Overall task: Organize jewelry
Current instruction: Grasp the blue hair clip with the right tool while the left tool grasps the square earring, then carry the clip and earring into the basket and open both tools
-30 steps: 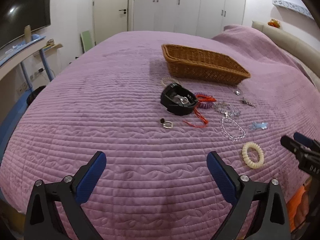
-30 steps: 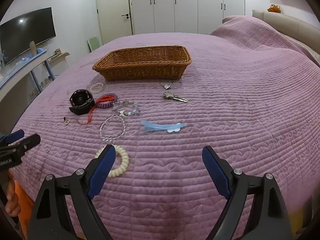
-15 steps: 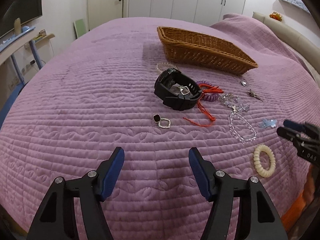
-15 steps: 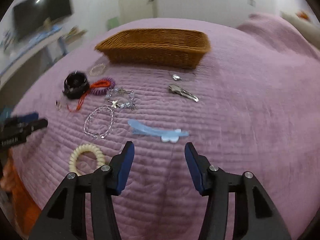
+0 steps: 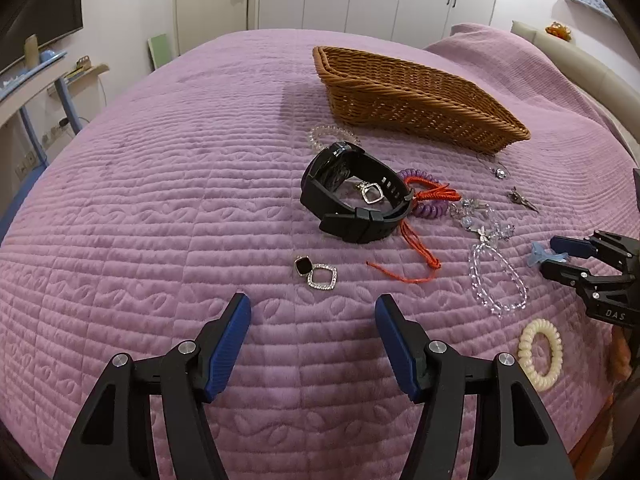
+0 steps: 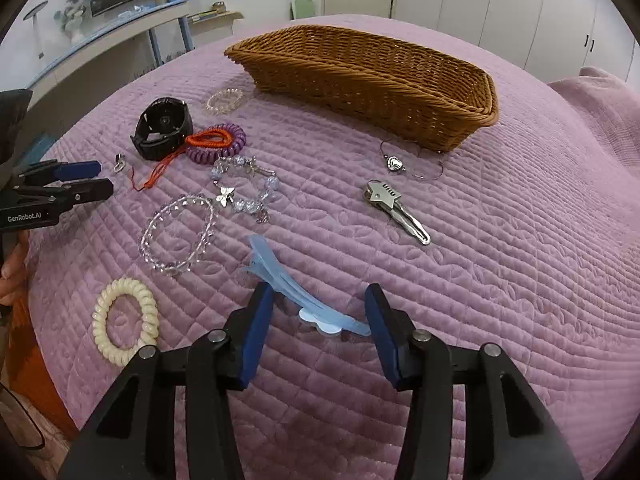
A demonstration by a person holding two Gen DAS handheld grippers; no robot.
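Jewelry lies scattered on a purple quilted bed in front of a wicker basket (image 5: 420, 96) (image 6: 360, 76). My left gripper (image 5: 312, 304) stands open just short of a square silver-and-black earring (image 5: 316, 274), with nothing between its fingers. A black watch (image 5: 352, 200) lies beyond the earring. My right gripper (image 6: 318, 296) straddles a pale blue hair clip (image 6: 288, 280). Its jaws are closing and the pads are still apart from the clip. A crystal bracelet (image 6: 176, 232) and a cream coil hair tie (image 6: 124, 320) lie left of the clip.
A purple coil tie (image 6: 224, 142), red cord (image 5: 420, 256), butterfly bracelet (image 6: 244, 188), silver clip (image 6: 400, 210) and heart necklace (image 6: 394, 164) lie between the grippers and the basket. The bed's near edge is just below both grippers. A shelf and TV stand at the left wall.
Both grippers came forward and down toward the bed and their jaws narrowed. The right one turned and now has the blue clip between its fingers.
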